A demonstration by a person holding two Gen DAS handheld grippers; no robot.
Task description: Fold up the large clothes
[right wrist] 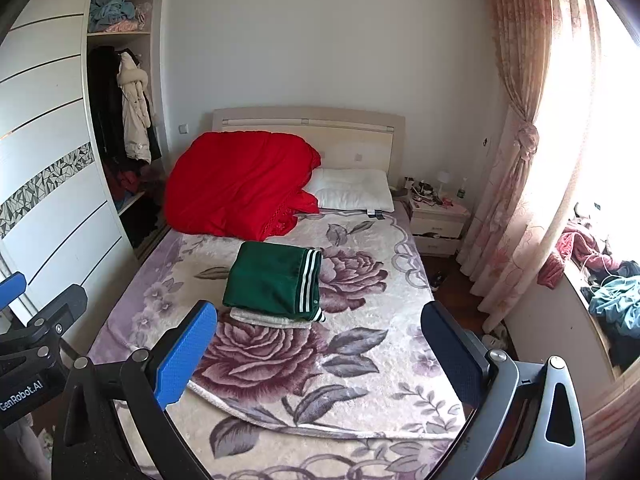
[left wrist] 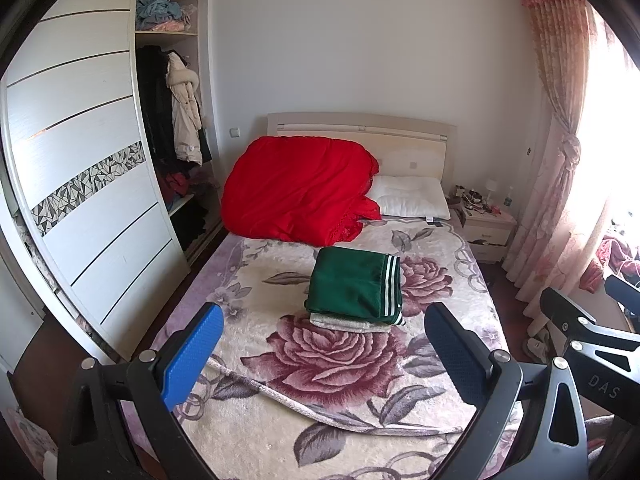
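Observation:
A folded green garment with white stripes (left wrist: pixel 354 286) lies on a folded pale garment (left wrist: pixel 348 323) in the middle of the bed (left wrist: pixel 256 432). It also shows in the right wrist view (right wrist: pixel 276 280). My left gripper (left wrist: pixel 324 346) is open and empty, held above the foot of the bed, well short of the stack. My right gripper (right wrist: pixel 320 344) is open and empty too, beside the left one, at about the same distance from the stack.
A red quilt (left wrist: pixel 296 188) and a white pillow (left wrist: pixel 412 200) lie at the head of the bed. An open wardrobe (left wrist: pixel 168 120) stands on the left. A nightstand (left wrist: pixel 486 228) and pink curtains (left wrist: pixel 560 160) are on the right. Loose clothes (right wrist: pixel 612 300) lie on the window ledge.

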